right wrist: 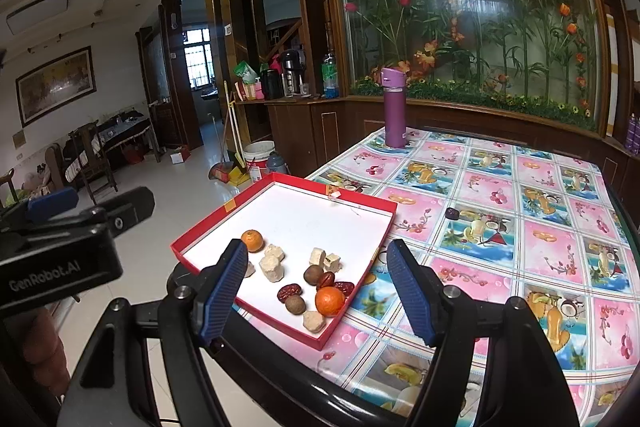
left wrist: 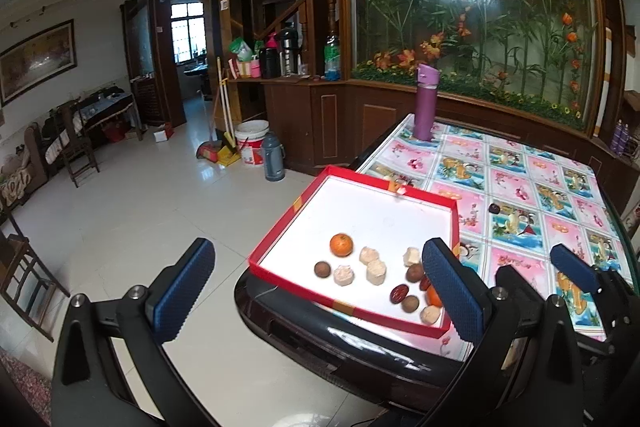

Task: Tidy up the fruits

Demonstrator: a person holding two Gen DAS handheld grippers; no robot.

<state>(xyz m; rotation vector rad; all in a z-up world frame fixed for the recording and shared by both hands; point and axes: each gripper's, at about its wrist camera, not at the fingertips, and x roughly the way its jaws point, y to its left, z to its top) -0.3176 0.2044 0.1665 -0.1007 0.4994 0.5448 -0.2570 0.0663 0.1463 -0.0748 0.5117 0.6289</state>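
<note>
Both tongs stand apart, gripping nothing: left tongs (left wrist: 320, 295) at the frame's bottom, right tongs (right wrist: 320, 295) likewise; the red tray (right wrist: 280, 327) on the table (right wrist: 500, 227) holds oranges (right wrist: 329, 301), dates, pale chunks.

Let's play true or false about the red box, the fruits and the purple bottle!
1. Two oranges lie in the red box. True.
2. The purple bottle lies on its side. False: it stands upright on the table.
3. The right gripper holds an orange. False: its jaws are open and empty.
4. One dark fruit lies outside the box, on the tablecloth. True.
5. The left gripper is open. True.
</note>
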